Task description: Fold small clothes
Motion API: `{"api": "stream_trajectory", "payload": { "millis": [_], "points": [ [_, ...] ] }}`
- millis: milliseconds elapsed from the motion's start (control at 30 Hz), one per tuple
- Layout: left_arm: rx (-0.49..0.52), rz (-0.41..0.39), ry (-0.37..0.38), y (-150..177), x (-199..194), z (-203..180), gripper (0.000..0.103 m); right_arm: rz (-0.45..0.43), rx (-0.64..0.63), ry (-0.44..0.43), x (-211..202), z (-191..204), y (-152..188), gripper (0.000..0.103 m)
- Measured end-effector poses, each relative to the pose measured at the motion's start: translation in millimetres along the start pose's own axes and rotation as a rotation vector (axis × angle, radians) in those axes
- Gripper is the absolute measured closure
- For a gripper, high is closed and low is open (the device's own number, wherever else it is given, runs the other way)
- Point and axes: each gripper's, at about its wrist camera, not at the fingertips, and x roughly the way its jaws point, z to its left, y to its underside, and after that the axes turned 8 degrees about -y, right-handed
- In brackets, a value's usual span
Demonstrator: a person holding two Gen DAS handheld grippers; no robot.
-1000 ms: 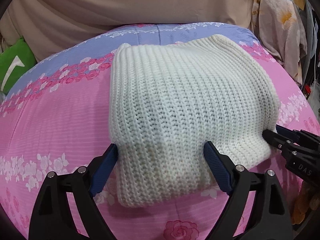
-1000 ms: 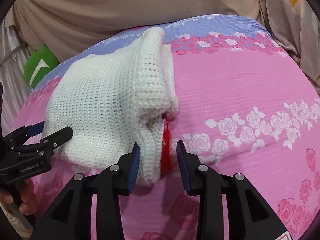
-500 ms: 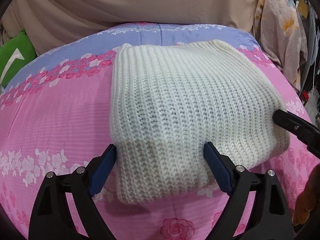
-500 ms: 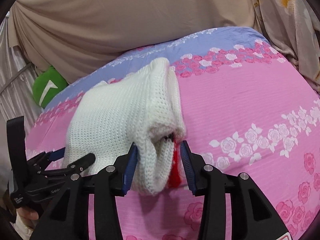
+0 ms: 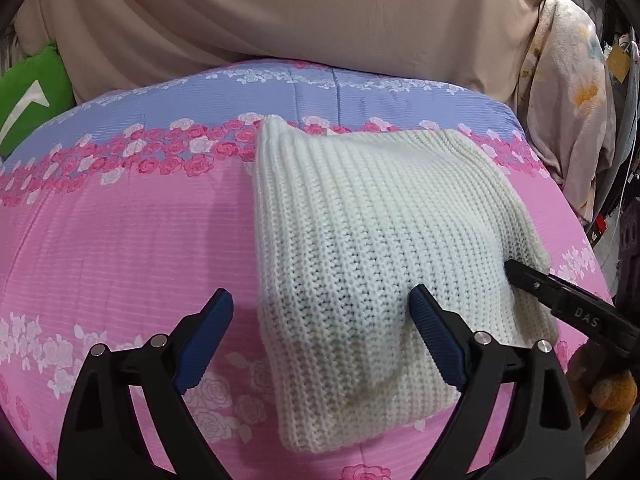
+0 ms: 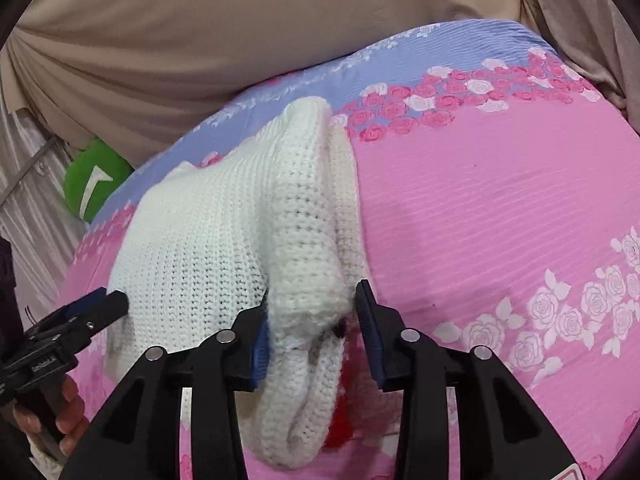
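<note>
A folded white knit sweater [image 5: 372, 240] lies on the pink flowered bedspread [image 5: 120, 240]. My left gripper [image 5: 320, 340] is open at the sweater's near left corner, its right finger lying over the knit and its left finger over bare bedspread. In the right wrist view the sweater [image 6: 224, 248] shows its thick folded right edge, with a bit of red underneath. My right gripper [image 6: 312, 324] is open, its fingers on either side of that thick near edge. The right gripper also shows in the left wrist view [image 5: 568, 304], and the left gripper in the right wrist view [image 6: 76, 316].
A beige curtain [image 5: 320, 12] hangs behind the bed. A green cushion [image 5: 28, 88] sits at the far left. Flowered fabric [image 5: 568, 100] hangs at the right. The bedspread's blue band [image 6: 400, 52] runs along the far edge.
My left gripper has shifted left, so the sweater now sits toward its right finger. My right gripper has opened wider around the folded edge. The sweater itself has stayed in place.
</note>
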Motion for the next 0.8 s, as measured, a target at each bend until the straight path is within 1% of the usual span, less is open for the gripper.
{"api": "stream_trajectory", "payload": {
  "millis": [33, 67, 133, 200, 267, 300, 333, 367, 467, 500, 567, 600, 633, 667, 700, 733, 767, 800],
  "points": [
    [-0.004, 0.002, 0.014, -1, 3, 2, 0.015, -0.017, 0.002, 0.009, -6, 2, 0, 0.053],
    [-0.010, 0.005, 0.027, -1, 5, 5, 0.012, -0.018, 0.009, 0.011, -8, 1, 0, 0.049],
    [-0.034, 0.013, 0.052, -3, 10, 9, 0.009, 0.014, 0.032, 0.011, -2, -4, 1, 0.037],
    [-0.056, 0.039, 0.081, -7, 18, 13, 0.007, 0.048, 0.064, -0.026, 9, -13, 2, 0.033],
    [-0.080, 0.055, 0.117, -11, 24, 18, 0.006, 0.071, 0.129, -0.110, 18, -24, 2, 0.029],
    [-0.090, 0.065, 0.135, -12, 28, 20, 0.006, 0.066, 0.140, -0.133, 19, -26, 1, 0.026],
    [-0.098, 0.076, 0.160, -14, 33, 21, 0.006, 0.068, 0.142, -0.142, 20, -26, 1, 0.025],
    [-0.108, 0.097, 0.202, -16, 39, 22, 0.006, 0.071, 0.140, -0.150, 22, -25, -1, 0.025],
    [-0.143, 0.162, 0.308, -19, 55, 22, 0.005, 0.090, 0.149, -0.205, 32, -20, -4, 0.023],
    [-0.149, 0.179, 0.324, -20, 60, 21, 0.005, 0.092, 0.146, -0.203, 34, -18, -5, 0.022],
    [-0.160, 0.205, 0.367, -22, 67, 20, 0.005, 0.098, 0.148, -0.209, 39, -14, -8, 0.022],
    [-0.162, 0.210, 0.377, -23, 67, 20, 0.005, 0.100, 0.154, -0.213, 41, -13, -9, 0.023],
    [-0.157, 0.214, 0.386, -24, 67, 19, 0.007, 0.103, 0.154, -0.217, 43, -12, -11, 0.026],
    [-0.151, 0.210, 0.389, -26, 66, 18, 0.013, 0.105, 0.152, -0.229, 45, -12, -13, 0.029],
    [-0.138, 0.205, 0.387, -27, 63, 16, 0.016, 0.112, 0.165, -0.246, 47, -12, -13, 0.038],
    [-0.122, 0.195, 0.379, -28, 59, 15, 0.026, 0.115, 0.182, -0.269, 48, -12, -14, 0.045],
    [-0.110, 0.183, 0.373, -30, 55, 14, 0.034, 0.109, 0.186, -0.274, 46, -12, -15, 0.049],
    [-0.099, 0.176, 0.373, -32, 50, 13, 0.038, 0.100, 0.180, -0.271, 43, -10, -16, 0.054]
  ]
}}
